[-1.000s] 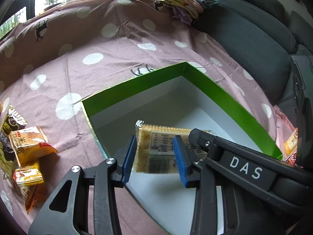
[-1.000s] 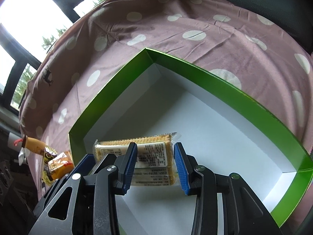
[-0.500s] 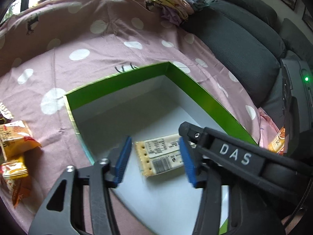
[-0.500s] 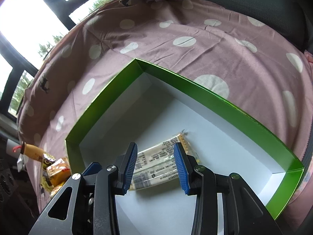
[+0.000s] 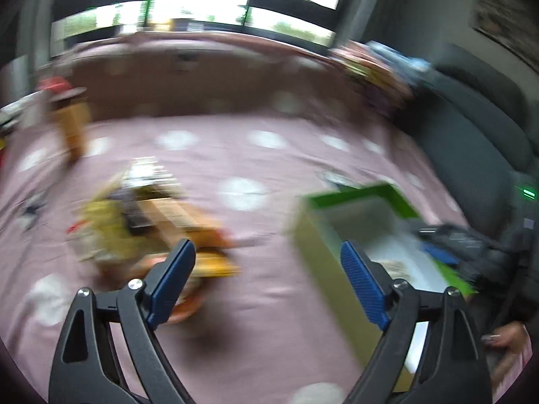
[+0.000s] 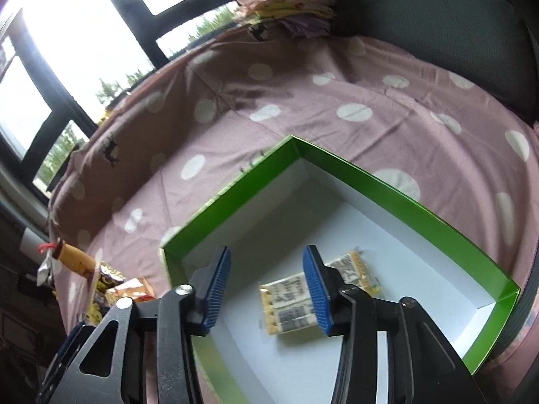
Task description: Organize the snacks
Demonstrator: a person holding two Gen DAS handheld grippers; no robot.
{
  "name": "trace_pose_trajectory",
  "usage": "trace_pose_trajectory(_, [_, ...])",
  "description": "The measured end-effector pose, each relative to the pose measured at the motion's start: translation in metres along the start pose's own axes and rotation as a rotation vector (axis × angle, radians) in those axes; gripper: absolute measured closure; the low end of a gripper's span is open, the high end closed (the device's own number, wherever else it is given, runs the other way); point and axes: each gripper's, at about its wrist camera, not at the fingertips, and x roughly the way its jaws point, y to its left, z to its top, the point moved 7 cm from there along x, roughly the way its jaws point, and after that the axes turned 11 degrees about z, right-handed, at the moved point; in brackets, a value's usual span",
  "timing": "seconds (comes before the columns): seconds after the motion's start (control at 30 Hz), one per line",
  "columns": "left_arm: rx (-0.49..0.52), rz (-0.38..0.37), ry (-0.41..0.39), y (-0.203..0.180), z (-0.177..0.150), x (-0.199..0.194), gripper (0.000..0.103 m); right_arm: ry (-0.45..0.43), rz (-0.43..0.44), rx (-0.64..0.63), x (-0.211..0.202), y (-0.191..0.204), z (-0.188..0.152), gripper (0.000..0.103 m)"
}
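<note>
Both our grippers are opening, empty: left [image 5: 267,281] faces the snack pile [image 5: 151,222]; right [image 6: 266,289] hangs over two packs [image 6: 293,299] in the box [image 6: 421,205]; these look light, crinkly and breakable, so we'd pinch flat sides gently.

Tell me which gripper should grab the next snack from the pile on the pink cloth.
Left. The left gripper, jaws opening and empty, already faces the snack pile on the cloth. The right gripper, also opening, hangs over the green box above the cracker packs, away from the pile.
</note>
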Motion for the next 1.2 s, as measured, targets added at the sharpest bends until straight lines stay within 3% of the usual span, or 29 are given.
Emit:
trace_pose_trajectory(0.03, [-0.052, 0.045, -0.003, 0.026, -0.002, -0.002, 0.013, -0.008, 0.024, -0.017, 0.0, 0.009, 0.0, 0.042])
trace_pose_trajectory(0.13, [-0.169, 0.09, 0.015, 0.076, -0.011, 0.001, 0.011, -0.004, 0.108, -0.086, 0.004, 0.045, -0.005, 0.042])
trace_pose_trajectory(0.23, [-0.287, 0.143, 0.07, 0.123, -0.026, 0.013, 0.011, 0.055, 0.223, -0.164, 0.019, 0.085, -0.019, 0.038])
trace_pose_trajectory(0.37, [-0.411, 0.073, 0.132, 0.148, -0.04, 0.025, 0.011, 0.193, 0.334, -0.204, 0.05, 0.126, -0.045, 0.037])
trace_pose_trajectory(0.43, [-0.418, 0.067, 0.17, 0.148, -0.046, 0.031, 0.011, 0.267, 0.367, -0.209, 0.068, 0.14, -0.06, 0.037])
trace_pose_trajectory(0.53, [-0.399, 0.074, 0.211, 0.145, -0.055, 0.039, 0.012, 0.348, 0.349, -0.25, 0.094, 0.153, -0.077, 0.037])
trace_pose_trajectory(0.73, [-0.374, 0.027, 0.261, 0.13, -0.063, 0.048, 0.012, 0.469, 0.333, -0.194, 0.135, 0.147, -0.096, 0.037])
trace_pose_trajectory(0.87, [-0.365, 0.046, 0.271, 0.131, -0.064, 0.05, 0.012, 0.503, 0.315, -0.199, 0.146, 0.142, -0.104, 0.039])
trace_pose_trajectory(1.0, [-0.388, 0.043, 0.264, 0.137, -0.061, 0.048, 0.012, 0.562, 0.357, -0.191, 0.152, 0.142, -0.114, 0.056])
trace_pose_trajectory(1.2, [-0.399, 0.089, 0.251, 0.154, -0.06, 0.038, 0.012, 0.52, 0.342, -0.259, 0.133, 0.148, -0.115, 0.058])
